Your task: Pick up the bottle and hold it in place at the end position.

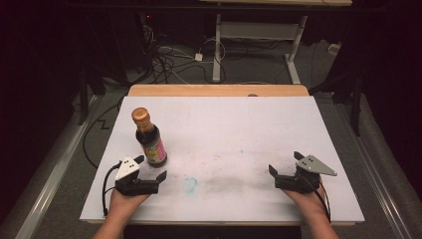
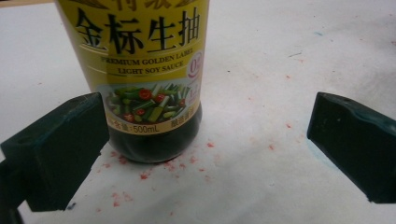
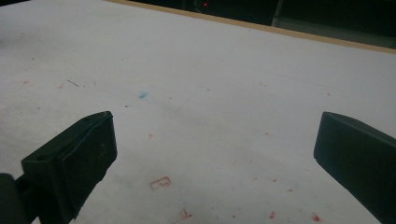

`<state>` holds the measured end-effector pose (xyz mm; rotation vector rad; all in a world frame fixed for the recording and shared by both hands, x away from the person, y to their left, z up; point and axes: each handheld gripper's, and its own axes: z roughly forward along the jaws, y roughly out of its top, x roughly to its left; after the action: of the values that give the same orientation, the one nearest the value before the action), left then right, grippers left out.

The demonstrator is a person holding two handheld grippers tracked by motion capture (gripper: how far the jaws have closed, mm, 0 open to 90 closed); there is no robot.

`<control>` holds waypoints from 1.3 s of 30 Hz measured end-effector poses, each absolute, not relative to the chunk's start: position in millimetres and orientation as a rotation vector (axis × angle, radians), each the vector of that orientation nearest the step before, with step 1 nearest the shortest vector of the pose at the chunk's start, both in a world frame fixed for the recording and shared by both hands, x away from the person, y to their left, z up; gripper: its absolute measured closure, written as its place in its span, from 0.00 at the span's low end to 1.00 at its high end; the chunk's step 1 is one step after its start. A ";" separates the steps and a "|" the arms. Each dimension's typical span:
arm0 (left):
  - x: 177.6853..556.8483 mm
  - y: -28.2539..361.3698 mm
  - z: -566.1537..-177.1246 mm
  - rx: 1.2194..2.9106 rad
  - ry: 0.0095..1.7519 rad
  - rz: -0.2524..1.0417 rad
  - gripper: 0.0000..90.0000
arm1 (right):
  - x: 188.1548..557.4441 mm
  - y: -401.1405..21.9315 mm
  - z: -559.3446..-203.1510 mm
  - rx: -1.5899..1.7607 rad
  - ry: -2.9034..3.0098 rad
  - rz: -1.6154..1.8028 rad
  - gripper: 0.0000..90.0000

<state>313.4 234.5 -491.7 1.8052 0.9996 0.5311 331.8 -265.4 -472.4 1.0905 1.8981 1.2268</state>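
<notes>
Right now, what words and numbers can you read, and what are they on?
All stand on the soy sauce bottle's yellow label:
"金标生抽"
"PREMIUM GOLDEN LABEL"
"LIGHT SOY SAUCE"
"500mL"
The other small Chinese characters beside "500mL" and the round mark at the label's right edge are too blurred to read.

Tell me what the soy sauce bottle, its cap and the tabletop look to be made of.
Soy sauce bottle: clear glass or hard plastic, glossy; the dark liquid shows through below a printed yellow label, probably paper or film. Cap: gold, ribbed and shiny, metal or metallised plastic; I cannot tell which. Tabletop: a matt white sheet or board, stained and scuffed, lying on a pale wooden edge.
</notes>
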 end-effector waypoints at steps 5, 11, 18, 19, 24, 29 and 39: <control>312.7 238.0 -490.5 1.803 1.007 0.538 0.00 | 331.3 -263.0 -470.3 1.075 1.886 1.227 0.00; 312.2 240.7 -488.8 1.814 1.005 0.551 0.00 | 332.2 -262.3 -468.7 1.082 1.888 1.235 0.00; 313.2 245.2 -481.5 1.801 1.004 0.550 0.00 | 334.3 -260.2 -469.5 1.081 1.905 1.230 0.00; 313.6 246.6 -480.3 1.793 1.008 0.551 0.00 | 334.3 -259.6 -469.7 1.081 1.909 1.229 0.00; 318.5 250.0 -474.9 1.781 1.003 0.554 0.00 | 335.2 -259.0 -470.2 1.060 1.921 1.238 0.00; 324.3 250.0 -469.7 1.772 0.997 0.558 0.00 | 335.2 -256.8 -470.5 1.061 1.932 1.232 0.00; 336.8 249.7 -460.7 1.754 1.000 0.557 0.00 | 334.6 -257.1 -468.8 1.044 1.934 1.236 0.00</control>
<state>336.8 249.7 -460.7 1.7544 1.0003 0.5568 334.6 -257.1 -468.8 1.0444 1.9337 1.2359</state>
